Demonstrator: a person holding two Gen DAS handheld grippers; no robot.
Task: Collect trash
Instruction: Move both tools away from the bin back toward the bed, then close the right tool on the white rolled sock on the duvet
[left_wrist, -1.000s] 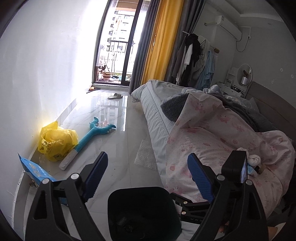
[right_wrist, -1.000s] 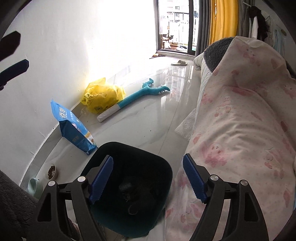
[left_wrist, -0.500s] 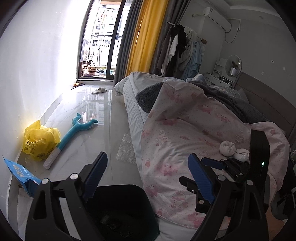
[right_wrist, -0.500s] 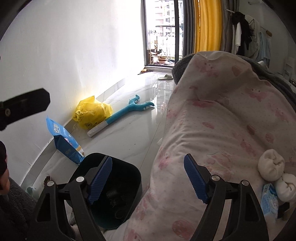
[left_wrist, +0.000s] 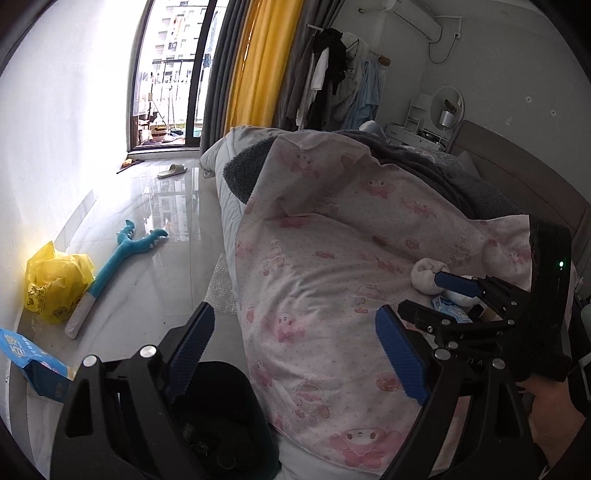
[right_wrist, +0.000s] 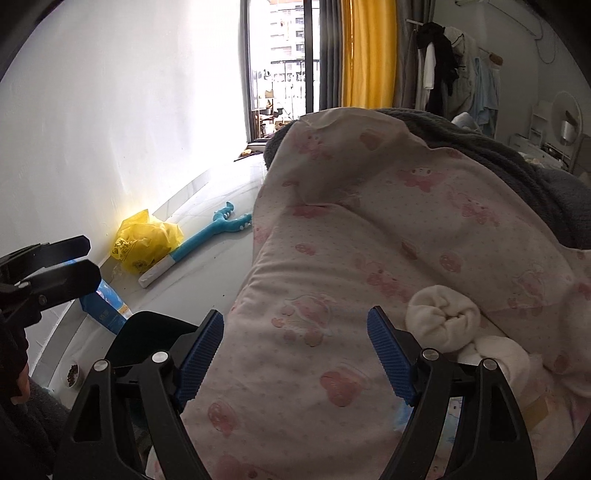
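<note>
A black trash bin (left_wrist: 225, 417) stands on the floor beside the bed, with dark scraps inside; its rim also shows in the right wrist view (right_wrist: 147, 332). My left gripper (left_wrist: 295, 339) is open and empty above the bin and the bed edge. My right gripper (right_wrist: 295, 343) is open and empty over the pink quilt (right_wrist: 369, 240); it also shows in the left wrist view (left_wrist: 443, 295). Two white balled wads (right_wrist: 441, 321) and a light-blue wrapper (left_wrist: 448, 308) lie on the quilt just right of the right gripper.
On the floor by the wall lie a yellow plastic bag (left_wrist: 55, 280), a blue snack bag (left_wrist: 33, 362), a teal long-handled toy (left_wrist: 122, 266) and a bubble-wrap piece (left_wrist: 221, 288). A small bowl (right_wrist: 74, 374) sits by the wall. The bed (left_wrist: 369, 221) fills the right side.
Both grippers have swung right and up, from over the bin toward the bed. The right gripper now hangs over the quilt close to the white wads. Both stay open.
</note>
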